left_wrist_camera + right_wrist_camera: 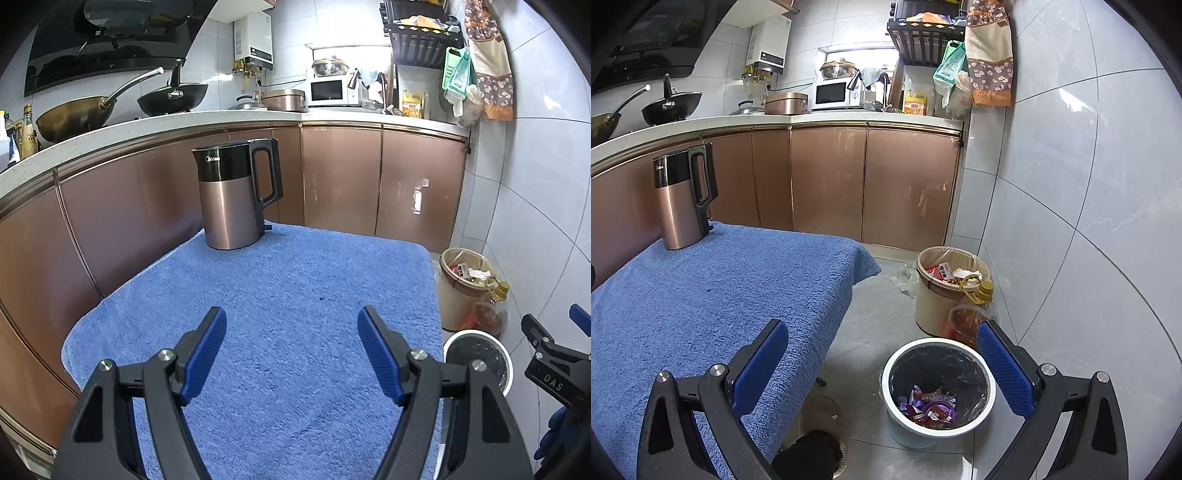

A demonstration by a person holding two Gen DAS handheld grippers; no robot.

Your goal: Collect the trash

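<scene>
You are holding both tongs, left (291, 350) and right (882, 369), apart and empty; the white black-lined round bin (938, 384) is holding purple and red wrappers (929, 406).

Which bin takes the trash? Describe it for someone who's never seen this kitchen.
Start at the blue towel-covered table; on the floor off its right side stand two bins. Take the nearer white bin with the black liner, wrappers inside; the beige bin sits farther back by the wall.
</scene>
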